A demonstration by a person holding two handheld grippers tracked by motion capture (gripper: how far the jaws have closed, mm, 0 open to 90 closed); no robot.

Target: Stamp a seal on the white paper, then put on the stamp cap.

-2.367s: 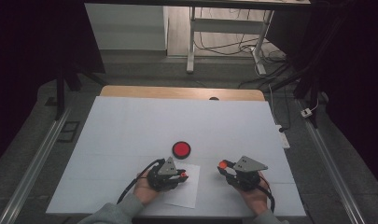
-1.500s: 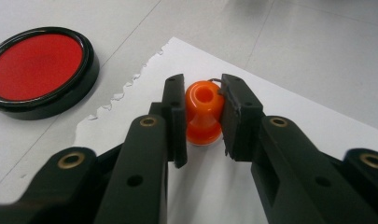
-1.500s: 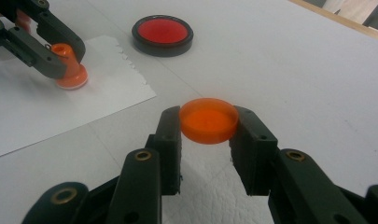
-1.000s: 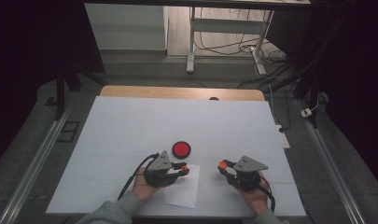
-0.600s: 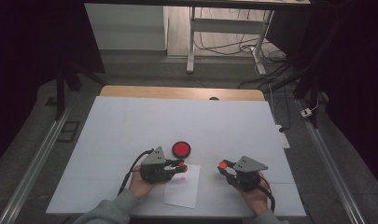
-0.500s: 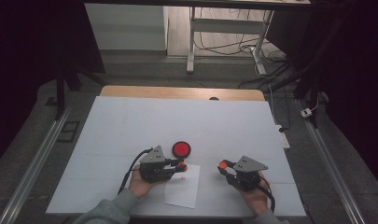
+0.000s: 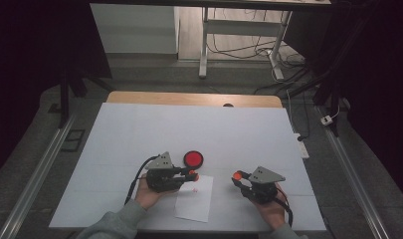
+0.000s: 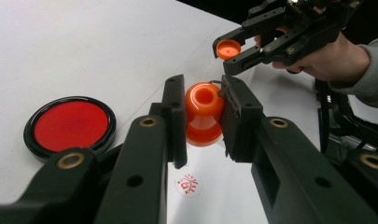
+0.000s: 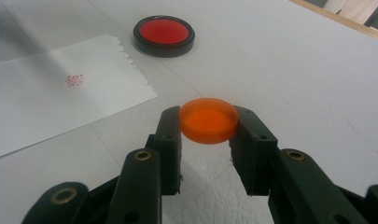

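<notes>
Left gripper (image 8: 203, 116): jaws clamped on the orange stamp (image 8: 204, 113), above the stamped paper (image 7: 194, 197).
Right gripper (image 9: 208, 123): jaws pinch the orange cap (image 9: 208, 120).
Key relation: cap lies to the stamp's right, well apart, level; stamp's open end faces it.

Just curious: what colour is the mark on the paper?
Red, on the white paper; the mark shows best in the left gripper view.
</notes>
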